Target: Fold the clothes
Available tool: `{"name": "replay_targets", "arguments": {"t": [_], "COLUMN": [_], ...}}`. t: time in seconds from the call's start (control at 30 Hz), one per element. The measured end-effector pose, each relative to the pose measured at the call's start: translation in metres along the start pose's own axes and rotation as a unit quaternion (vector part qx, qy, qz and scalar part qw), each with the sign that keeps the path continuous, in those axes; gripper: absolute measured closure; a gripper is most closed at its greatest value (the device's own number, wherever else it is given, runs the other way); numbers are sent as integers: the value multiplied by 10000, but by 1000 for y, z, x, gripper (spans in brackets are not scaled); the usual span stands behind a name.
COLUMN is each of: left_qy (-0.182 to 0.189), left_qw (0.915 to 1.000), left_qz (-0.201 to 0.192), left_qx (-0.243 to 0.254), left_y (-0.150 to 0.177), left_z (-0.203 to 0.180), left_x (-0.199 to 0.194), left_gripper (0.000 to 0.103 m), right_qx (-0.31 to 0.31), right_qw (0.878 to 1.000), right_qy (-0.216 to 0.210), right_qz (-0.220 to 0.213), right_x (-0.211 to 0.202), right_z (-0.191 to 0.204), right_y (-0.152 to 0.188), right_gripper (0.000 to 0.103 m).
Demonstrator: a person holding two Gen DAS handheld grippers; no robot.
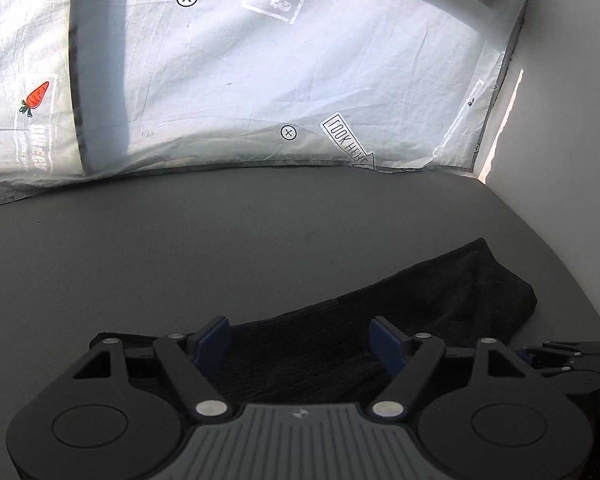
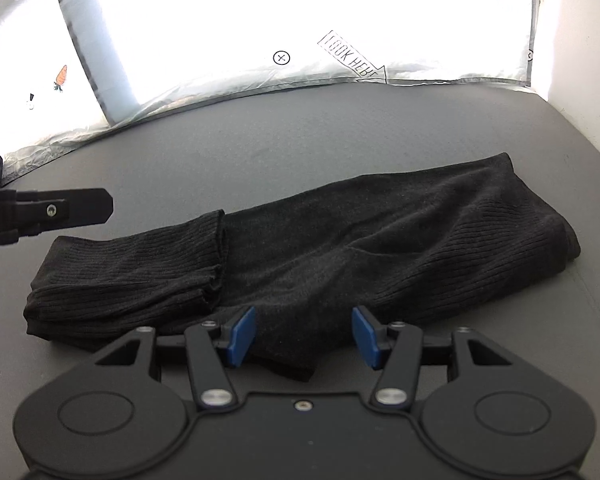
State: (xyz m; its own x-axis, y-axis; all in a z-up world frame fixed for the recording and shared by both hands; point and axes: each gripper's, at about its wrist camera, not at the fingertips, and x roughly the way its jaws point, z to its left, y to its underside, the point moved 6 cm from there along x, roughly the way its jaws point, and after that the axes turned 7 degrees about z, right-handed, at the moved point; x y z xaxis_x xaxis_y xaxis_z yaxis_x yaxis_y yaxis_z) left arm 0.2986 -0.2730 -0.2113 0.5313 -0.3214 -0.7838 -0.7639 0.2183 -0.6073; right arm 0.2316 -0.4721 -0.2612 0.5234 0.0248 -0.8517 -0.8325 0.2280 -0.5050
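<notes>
Right gripper: nearest in its own view; jaws spread wide and holding nothing; two blue pads, one on each side of the garment's near edge, which lies between them.
Left gripper: jaws wide as well, nothing between them but the garment lying below; two dark blue pads. In the right wrist view it shows from the side at the left edge, just above the garment's left end; whether it touches the cloth I cannot tell.
Garment: one piece, black, fine ribbed knit, folded into a long flat bundle. It lies on the counter close in front of both grippers, running from near left to farther right.
Garment, left end: a ribbed cuff-like flap lies doubled over the top of the bundle, its open edge facing right.
Garment, right end: rounded fold, thicker, near the wall side; a shallow crease runs across the middle.
Garment, left wrist view: the same bundle appears as a dark wedge stretching away to the right.
Counter: grey, matte, bare beyond the garment.
Sheet: one white, creased sheet at the far edge of the counter, brightly lit, printed with crossed-circle marks, a "LOOK HERE" arrow label and one orange carrot.
Wall: white, on the right.
Count: one garment, two grippers, one sheet.
</notes>
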Motion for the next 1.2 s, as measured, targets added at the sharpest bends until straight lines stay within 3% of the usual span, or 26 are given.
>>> {"name": "replay_targets", "arguments": {"t": [0.1, 0.2, 0.27, 0.37, 0.47, 0.53, 0.57, 0.6, 0.63, 0.67, 0.77, 0.83, 0.93, 0.97, 1.1, 1.2], "left_qy": [-701, -822, -740, -372, 57, 193, 245, 255, 319, 417, 635, 542, 281, 235, -256, -570], "left_qw": [9944, 9855, 9805, 9766, 9736, 9735, 9733, 9729, 9704, 9665, 9479, 9407, 9388, 9408, 9616, 9745], "left_qz": [279, 523, 655, 799, 813, 885, 933, 1022, 1114, 1176, 1430, 1654, 1844, 1807, 1547, 1363], "left_qx": [-736, -1390, -1697, -1960, -2132, -2102, -2081, -2060, -2119, -2244, -2773, -2911, -2896, -2860, -2253, -1690], "left_y": [14, 33, 44, 55, 62, 64, 65, 66, 67, 69, 79, 88, 98, 97, 83, 66], "left_z": [54, 95, 113, 126, 127, 123, 121, 121, 122, 124, 136, 141, 143, 143, 137, 127], "left_x": [7, 14, 19, 23, 25, 26, 27, 27, 25, 22, 18, 19, 15, 12, -9, -19], "left_gripper": [24, 25, 25, 27, 40, 56, 62, 74, 75, 75, 75, 70, 58, 57, 39, 29], "right_qx": [150, 176, 209, 241, 402, 219, 121, 112, 118, 177, 156, -42, -347, -314, -117, 507], "right_qw": [9991, 9955, 9918, 9893, 9866, 9896, 9909, 9916, 9921, 9923, 9930, 9949, 9969, 9974, 9995, 9983], "right_qy": [-382, -922, -1236, -1326, -1392, -1231, -1145, -1139, -1147, -1177, -1169, -1010, -540, -481, -275, -64], "right_qz": [40, 125, 237, 564, 753, 717, 703, 606, 496, 338, -11, 73, 456, 433, 120, -278], "right_x": [15, 29, 42, 64, 78, 77, 76, 73, 70, 63, 46, 51, 66, 64, 40, 19], "right_z": [7, 21, 32, 44, 53, 58, 61, 62, 62, 60, 58, 59, 60, 56, 34, -11], "right_y": [-13, -23, -29, -33, -32, -33, -33, -35, -36, -39, -45, -40, -25, -23, -30, -34], "right_gripper": [48, 48, 48, 46, 42, 51, 66, 78, 80, 93, 95, 95, 87, 78, 51, 38]}}
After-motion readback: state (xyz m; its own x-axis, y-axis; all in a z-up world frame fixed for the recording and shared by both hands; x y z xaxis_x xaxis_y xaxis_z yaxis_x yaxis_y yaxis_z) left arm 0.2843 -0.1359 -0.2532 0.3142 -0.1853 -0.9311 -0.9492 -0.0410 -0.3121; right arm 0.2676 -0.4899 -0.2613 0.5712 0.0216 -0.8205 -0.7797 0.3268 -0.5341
